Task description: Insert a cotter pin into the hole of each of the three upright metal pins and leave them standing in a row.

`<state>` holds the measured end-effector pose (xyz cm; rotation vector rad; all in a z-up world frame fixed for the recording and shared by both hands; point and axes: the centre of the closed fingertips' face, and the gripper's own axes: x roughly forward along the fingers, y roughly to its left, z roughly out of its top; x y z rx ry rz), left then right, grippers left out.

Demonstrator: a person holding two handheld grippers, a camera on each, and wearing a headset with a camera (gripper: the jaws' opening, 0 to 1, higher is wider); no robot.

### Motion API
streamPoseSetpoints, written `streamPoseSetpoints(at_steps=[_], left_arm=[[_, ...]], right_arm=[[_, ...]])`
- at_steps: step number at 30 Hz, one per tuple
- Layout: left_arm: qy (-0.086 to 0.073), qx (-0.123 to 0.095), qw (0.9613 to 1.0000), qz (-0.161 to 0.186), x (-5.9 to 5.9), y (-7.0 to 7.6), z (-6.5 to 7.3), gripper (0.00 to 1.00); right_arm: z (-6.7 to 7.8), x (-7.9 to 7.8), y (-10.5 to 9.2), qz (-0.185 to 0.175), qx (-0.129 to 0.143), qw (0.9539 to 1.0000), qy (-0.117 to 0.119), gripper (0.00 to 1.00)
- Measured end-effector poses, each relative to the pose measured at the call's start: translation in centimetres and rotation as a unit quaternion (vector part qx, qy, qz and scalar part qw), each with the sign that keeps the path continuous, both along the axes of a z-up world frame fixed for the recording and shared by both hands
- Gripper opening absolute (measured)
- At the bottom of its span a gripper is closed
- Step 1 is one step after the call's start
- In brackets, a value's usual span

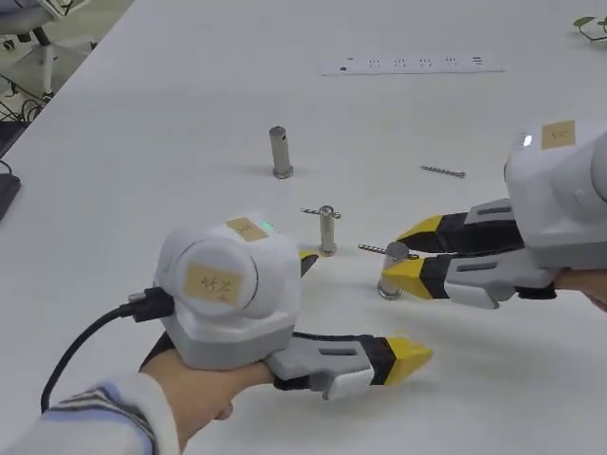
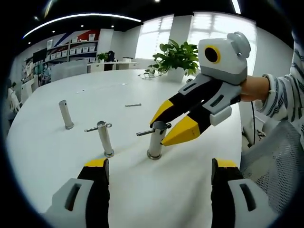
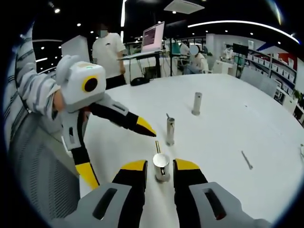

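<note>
Near metal pin (image 2: 156, 142): upright on the white worktop (image 1: 142, 142), nearest the person of the three, between the two jaws of the right hand-held gripper.
Near cotter pin (image 2: 145, 132): passes through the top of the near metal pin and juts out sideways, roughly level.
Right hand-held gripper (image 1: 410, 254): comes in from the right in the head view. Its yellow-tipped jaws stand close on either side of the near metal pin's top. Its own view shows only thin slivers between jaw and metal, so I cannot tell whether it presses on the pin.
Middle metal pin (image 2: 105, 140): upright, just beyond the near one and apart from both grippers.
Middle cotter pin (image 2: 97, 127): seated across the top of the middle metal pin, looped end on one side and straight end on the other.
Far metal pin (image 2: 65, 114): upright and plain, farthest along. The three pins form a slanted row.
Loose cotter pin (image 1: 443, 172): lies flat on the worktop, well apart from the row, on the right gripper's side.
Left hand-held gripper (image 1: 360, 305): held low near the person, jaws spread wide with only bare worktop between them, pointing towards the near and middle pins.
Cable (image 1: 85, 346): black, leaves the back of the left hand-held gripper.
Power strip (image 1: 413, 64): white, flat at the far side of the worktop.
Plant (image 2: 178, 57): leafy, beyond the worktop's far end.
</note>
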<state>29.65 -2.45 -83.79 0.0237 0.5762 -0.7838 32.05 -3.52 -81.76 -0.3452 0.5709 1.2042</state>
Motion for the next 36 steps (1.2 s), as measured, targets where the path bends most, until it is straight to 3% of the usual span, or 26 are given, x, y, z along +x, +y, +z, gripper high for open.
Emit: streamPoseSetpoints(at_steps=[2,13,16,23,26,30,36], left_arm=[[0.017,-0.004,0.9998,0.010,-0.2,0.3,-0.3,0.96],[0.017,0.002,0.9995,0.026,-0.6,1.2,-0.2,0.99],[0.022,-0.014,0.9994,0.022,-1.0,1.1,0.1,0.99],[0.017,-0.018,0.9993,0.028,-0.9,1.5,0.6,0.99],[0.003,-0.010,0.9997,0.024,-0.9,1.7,1.0,0.99],[-0.002,-0.009,0.9996,0.025,-0.8,1.9,1.4,0.99],[0.001,-0.003,0.9998,0.019,-0.9,1.9,1.7,0.99]], right_arm=[[0.0,0.0,0.1,0.000,0.002,1.0000,0.001,0.23],[-0.5,-0.1,-0.1,0.004,-0.010,0.9999,-0.003,0.22],[-0.6,-0.1,0.0,0.006,-0.010,0.9999,-0.003,0.21],[-0.8,0.0,0.3,0.007,-0.012,0.9999,-0.003,0.19],[-0.8,0.1,0.2,0.006,-0.013,0.9999,0.000,0.16],[-0.8,0.2,0.2,0.007,-0.010,0.9999,0.005,0.15],[-0.8,0.2,0.2,0.032,-0.017,0.9993,-0.001,0.14]])
